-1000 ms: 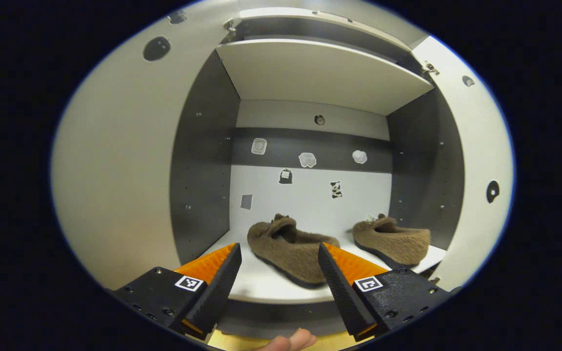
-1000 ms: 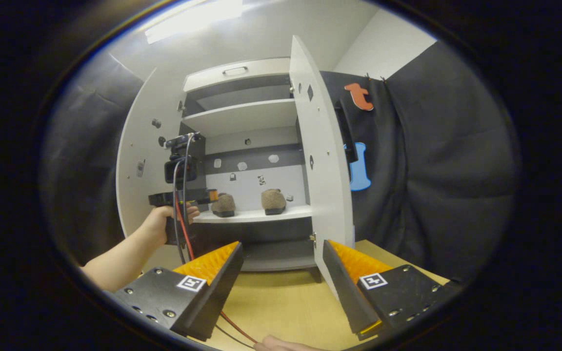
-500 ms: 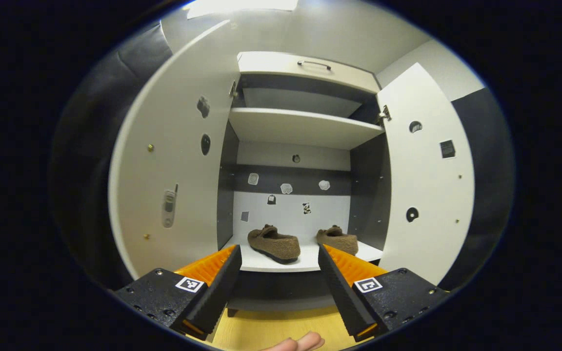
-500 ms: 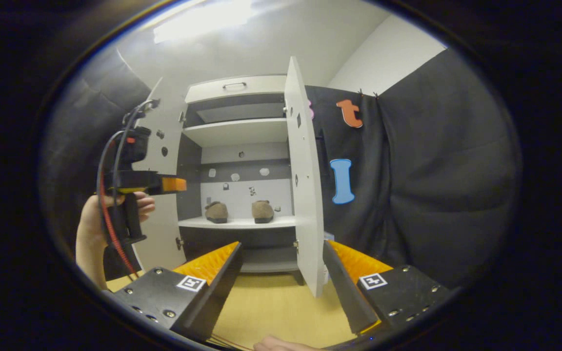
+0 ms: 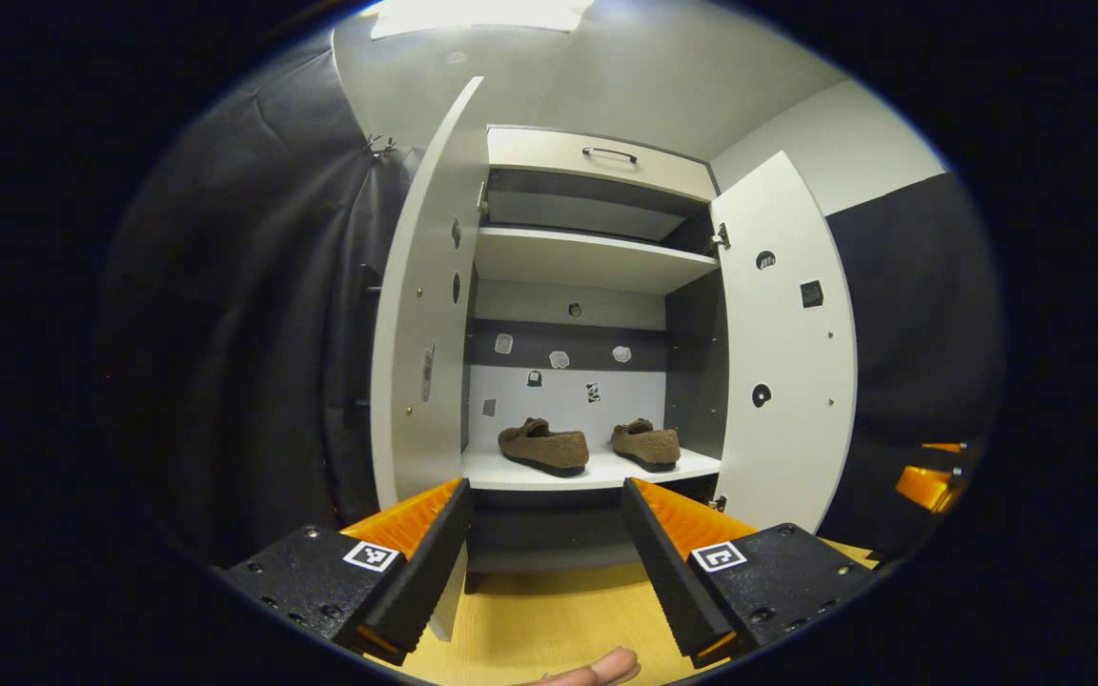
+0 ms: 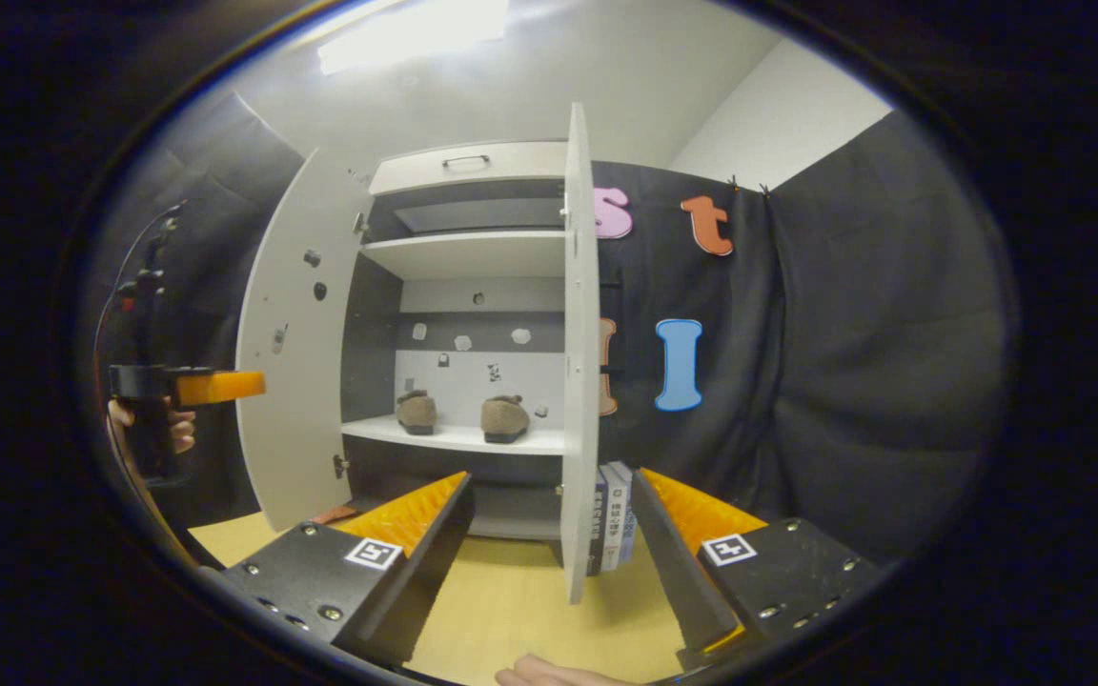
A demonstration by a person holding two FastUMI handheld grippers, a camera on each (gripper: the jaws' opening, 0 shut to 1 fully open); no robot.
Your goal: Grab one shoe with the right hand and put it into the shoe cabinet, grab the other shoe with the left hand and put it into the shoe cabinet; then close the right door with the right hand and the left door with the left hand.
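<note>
Two shoes [image 5: 543, 447] inside open cabinet [image 5: 597, 259]

We see a pale wooden tabletop [image 6: 511, 610] at the bottom of both views. Behind it hangs creased black cloth [image 6: 844, 381] as the booth's wall, and above that a plain white room wall [image 5: 844, 143] and ceiling. A bright rectangular ceiling light [image 6: 416, 29] glows overhead. A few upright books [image 6: 614, 514] stand against the cloth.
</note>
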